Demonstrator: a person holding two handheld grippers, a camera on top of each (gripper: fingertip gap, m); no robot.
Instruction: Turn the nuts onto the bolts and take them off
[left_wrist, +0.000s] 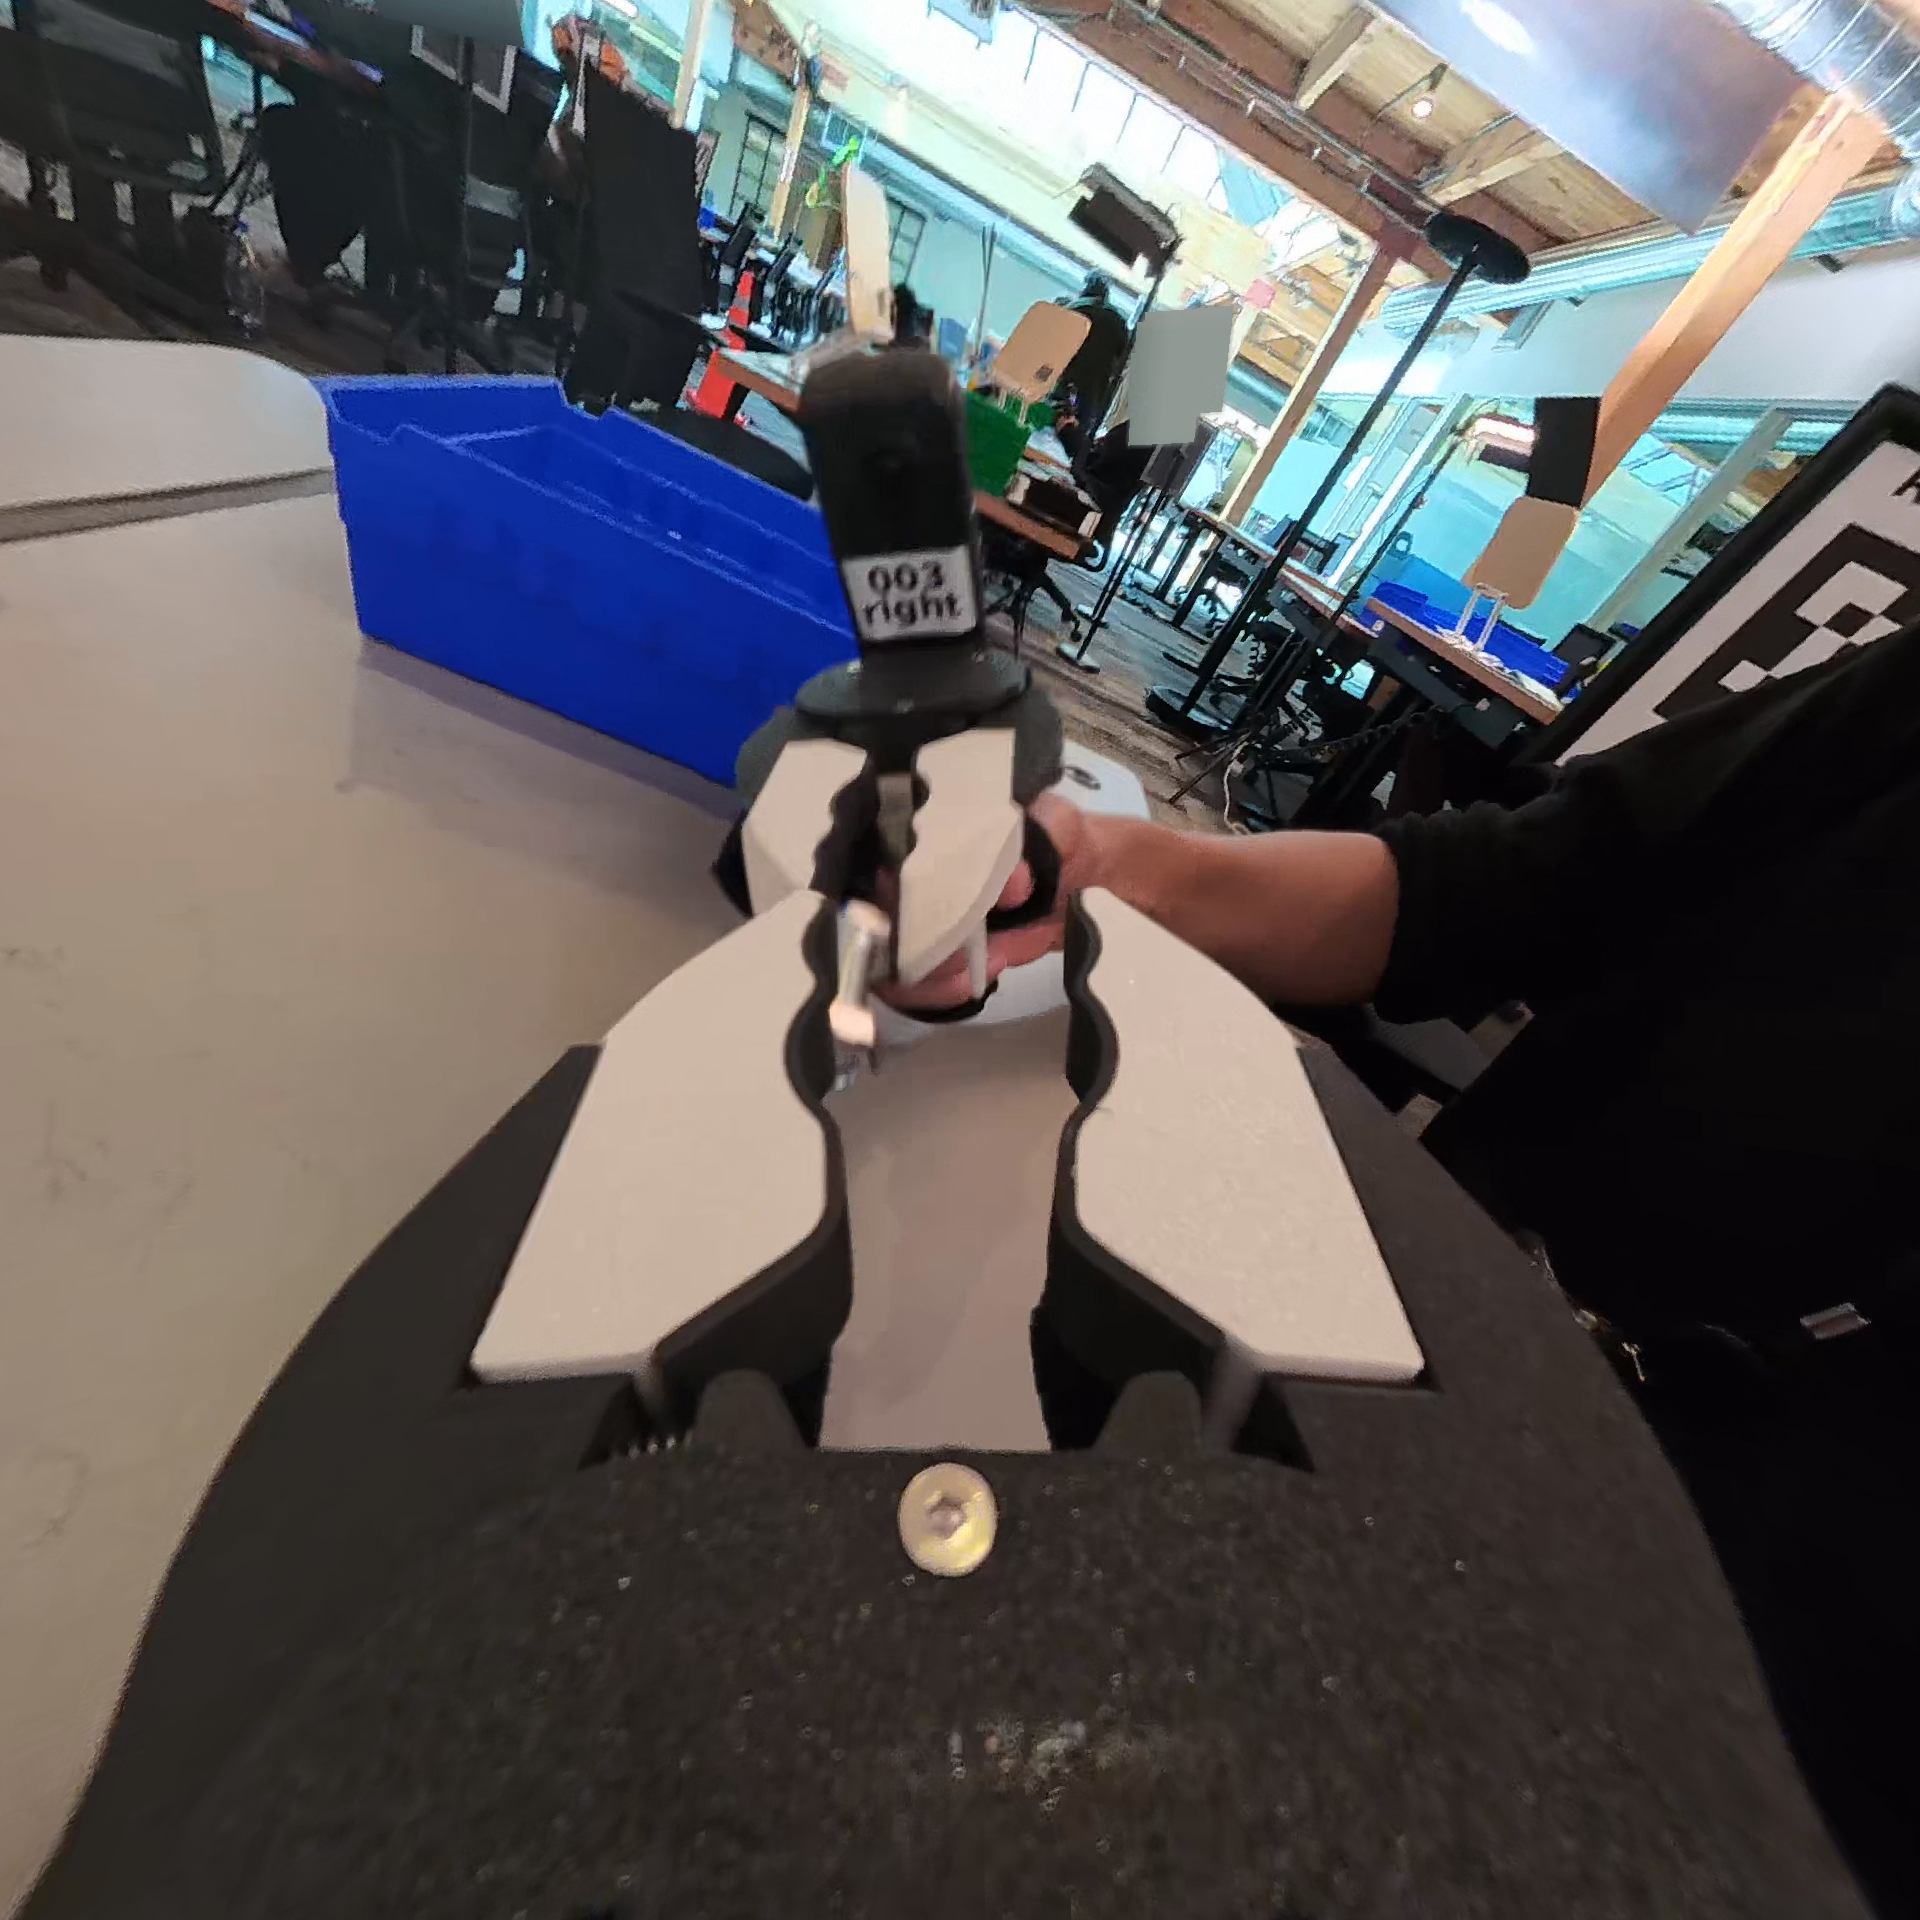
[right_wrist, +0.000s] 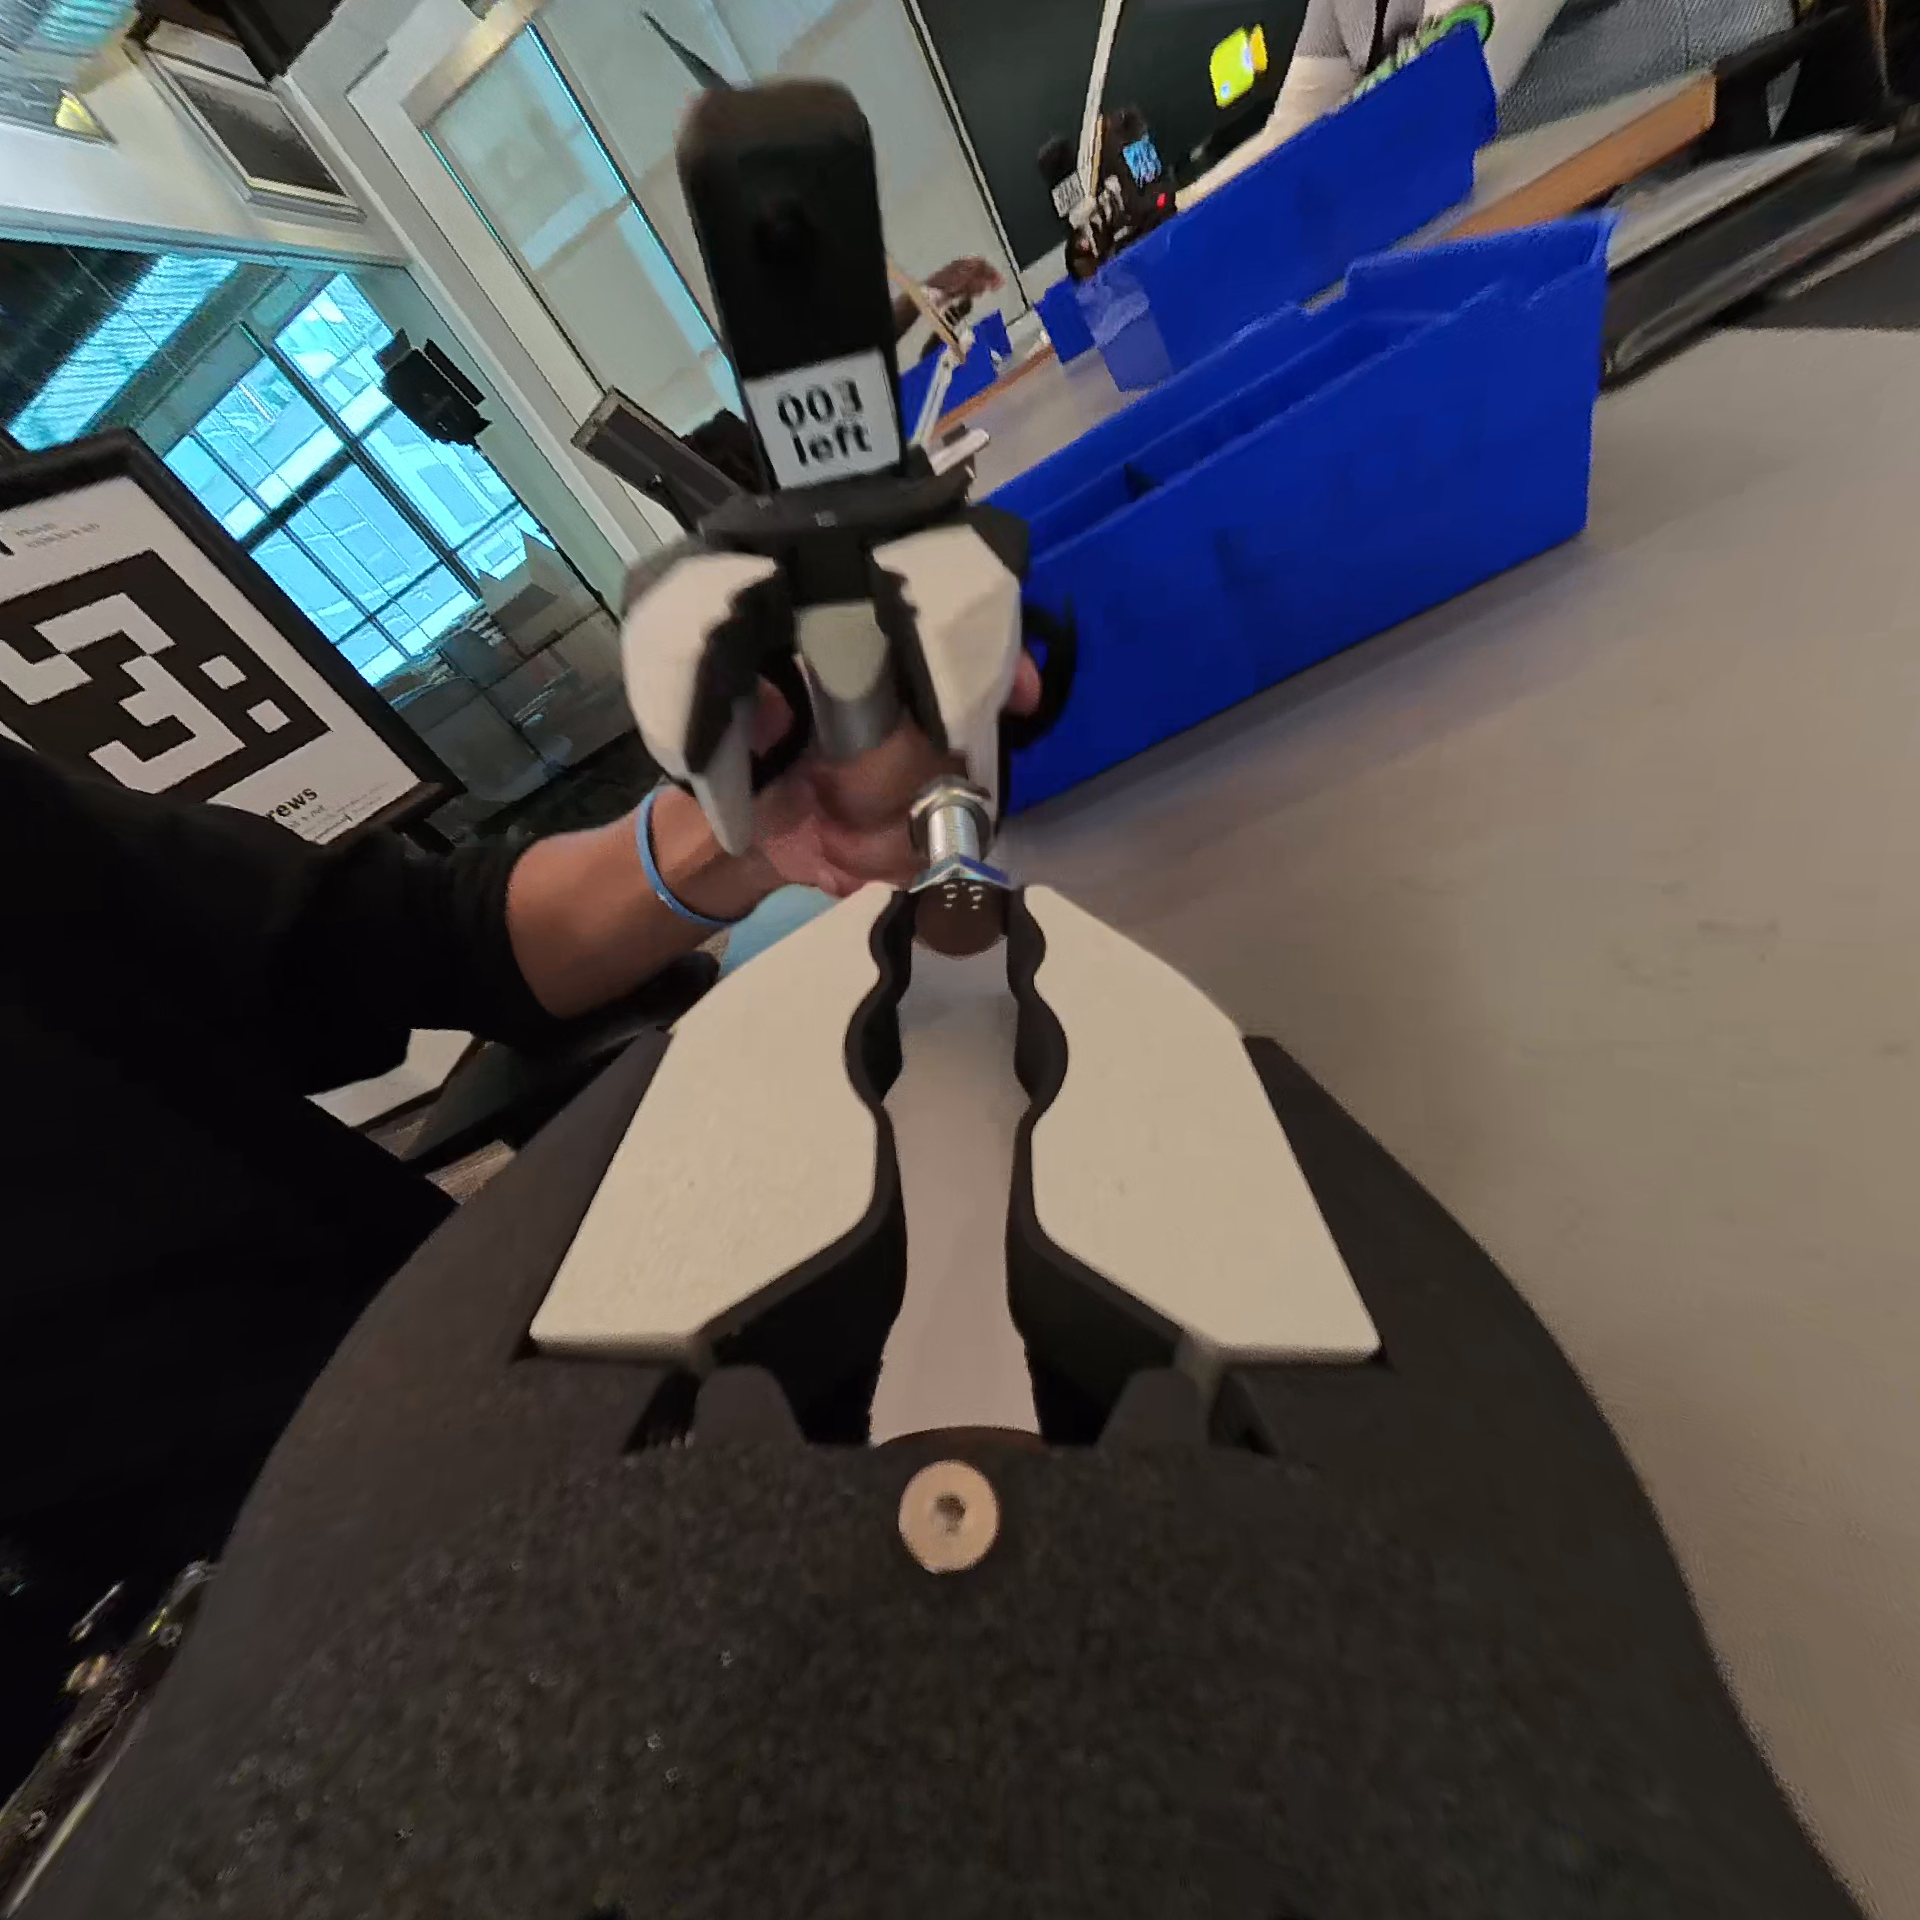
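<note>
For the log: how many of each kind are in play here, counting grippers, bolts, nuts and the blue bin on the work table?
Grippers: 2, left gripper and right gripper
Bolts: 1, the bolt in the right gripper
Nuts: 1, the nut on that bolt
Bins: 1, the blue bin
Total: 5

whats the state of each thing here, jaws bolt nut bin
left gripper: jaws open, at the bolt
right gripper: jaws shut on the bolt's head
bolt: held off the table
nut: threaded on the bolt, apart from the head
blue bin: upright on the table, open top
</note>
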